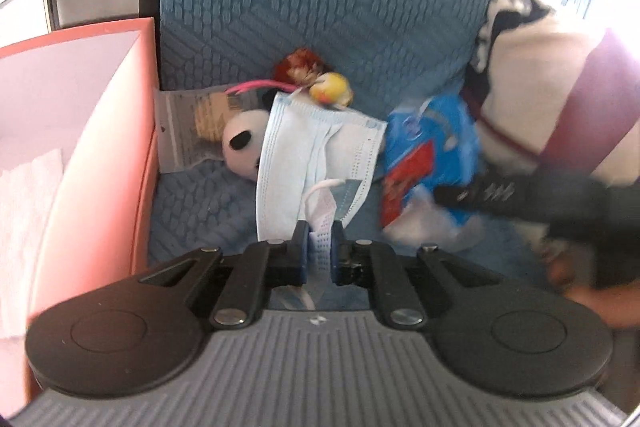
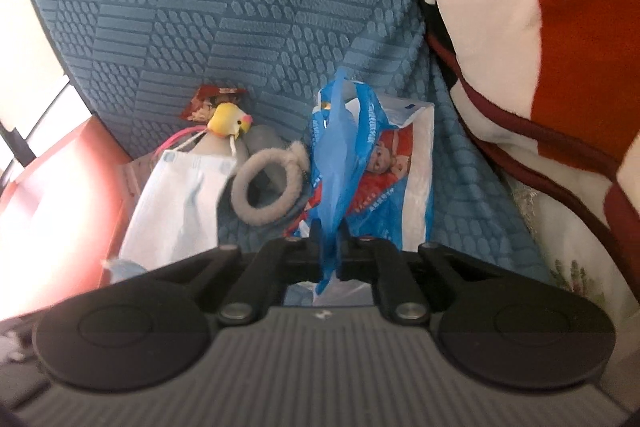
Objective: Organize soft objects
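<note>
The left gripper [image 1: 320,239] pinches the limp face mask [image 1: 316,155] by its near edge, at six o'clock; the right gripper [image 2: 329,239] grips the crinkly plastic bag [image 2: 376,171], probably by a handle. Both are light and floppy.

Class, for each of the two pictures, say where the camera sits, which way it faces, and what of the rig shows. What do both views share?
Left wrist: on the left gripper, facing down at the sofa; shut on the face mask; the other gripper's arm at right.
Right wrist: on the right gripper, facing down; shut on the blue plastic bag.
Shared: mask, bag, yellow toy, pink box.
</note>
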